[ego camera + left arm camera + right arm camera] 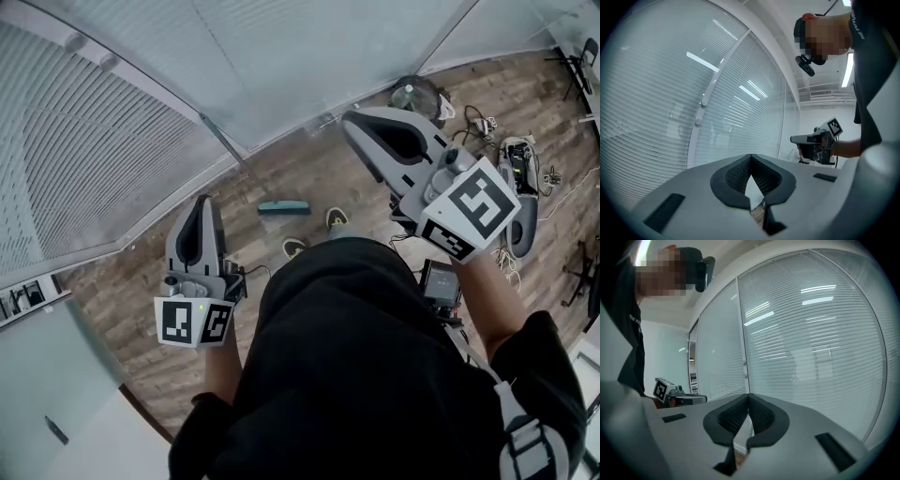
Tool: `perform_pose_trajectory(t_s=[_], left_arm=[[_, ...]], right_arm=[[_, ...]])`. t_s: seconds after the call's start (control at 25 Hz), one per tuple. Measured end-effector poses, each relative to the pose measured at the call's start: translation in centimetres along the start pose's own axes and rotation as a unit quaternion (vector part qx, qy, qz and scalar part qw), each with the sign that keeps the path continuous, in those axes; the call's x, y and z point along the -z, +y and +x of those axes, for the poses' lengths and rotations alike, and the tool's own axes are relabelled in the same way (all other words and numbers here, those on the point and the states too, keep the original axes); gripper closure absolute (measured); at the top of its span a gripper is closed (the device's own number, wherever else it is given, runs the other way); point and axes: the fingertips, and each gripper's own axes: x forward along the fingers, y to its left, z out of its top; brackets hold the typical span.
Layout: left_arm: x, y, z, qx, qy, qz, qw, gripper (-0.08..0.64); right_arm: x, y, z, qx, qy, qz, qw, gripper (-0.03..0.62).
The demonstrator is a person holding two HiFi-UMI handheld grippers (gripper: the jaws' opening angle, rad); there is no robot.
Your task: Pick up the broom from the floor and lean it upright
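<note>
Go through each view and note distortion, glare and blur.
Head view: heavy fisheye bows the blinds and wooden floor; evenly lit, sharp. Left gripper view: dark round vignette, ceiling-light reflections streak the glass, mosaic patch top right. Right gripper view: same vignette, light streaks on the glass, mosaic top left.

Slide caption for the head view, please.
Left gripper and right gripper shut, empty; broom leans on glass wall.

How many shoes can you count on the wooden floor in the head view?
2. The upper shoe lies right of the broom head; the lower shoe sits below that head, partly hidden by the person's dark top.
</note>
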Motion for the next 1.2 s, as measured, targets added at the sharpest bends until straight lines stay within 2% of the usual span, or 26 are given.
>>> perform_pose_trajectory(t_s=[0.12,0.32,0.84,1.2], left_arm=[[-0.4,-0.2,0.0,0.004,-0.003,0.014,0.9999,0.538],[-1.8,-0.7,0.8,0.003,-0.022,0.017,0.9996,0.538],[-1.9,0.6,1.9,-0.028,-0.010,0.027,0.9992,0.538],[-1.9,0.8,1.8,-0.029,-0.013,0.022,0.9992,0.538]], right_arm=[[-0.1,0.1,0.0,0.004,-0.008,-0.012,1.000,0.574],[-0.6,-0.9,-0.1,0.014,-0.016,0.003,1.000,0.574],[-0.1,-1.9,0.1,0.028,-0.019,0.005,0.999,0.574],[0.5,-1.6,0.4,0.021,-0.011,0.000,1.000,0.574]])
